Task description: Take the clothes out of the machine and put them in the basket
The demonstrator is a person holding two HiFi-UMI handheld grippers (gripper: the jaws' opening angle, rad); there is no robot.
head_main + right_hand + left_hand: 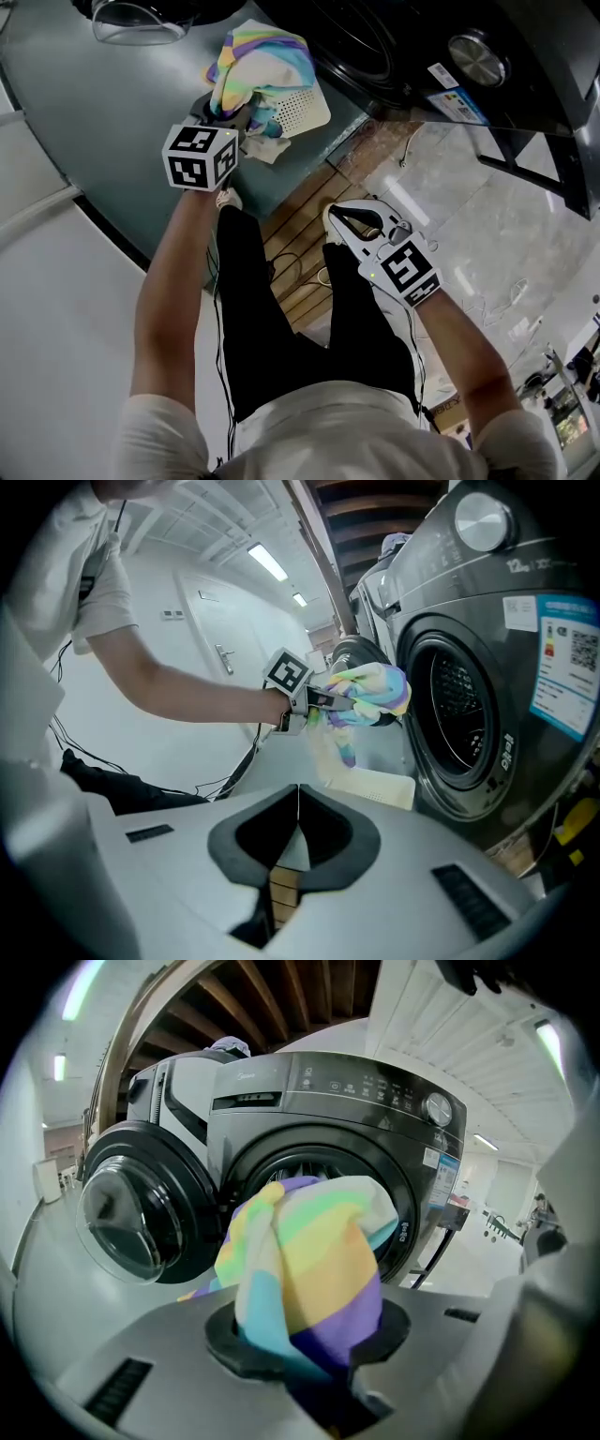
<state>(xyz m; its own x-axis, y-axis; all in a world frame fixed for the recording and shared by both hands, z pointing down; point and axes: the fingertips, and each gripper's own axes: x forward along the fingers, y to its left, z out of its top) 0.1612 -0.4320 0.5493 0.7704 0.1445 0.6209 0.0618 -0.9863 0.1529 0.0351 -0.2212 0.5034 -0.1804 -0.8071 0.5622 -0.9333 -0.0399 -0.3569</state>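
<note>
The left gripper's (309, 1349) two dark jaws are clamped on one soft, crumpled cloth (305, 1260) striped yellow, green, blue and purple. The cloth is outside the one washing machine (375, 1119), just in front of its round opening. Its bunched end sticks out from the jaws towards the machine, and a loose tail hangs down over the one white perforated basket (302, 111) at the machine's foot. The right gripper (298, 832) has its jaws together on nothing, and it is further from the machine.
</note>
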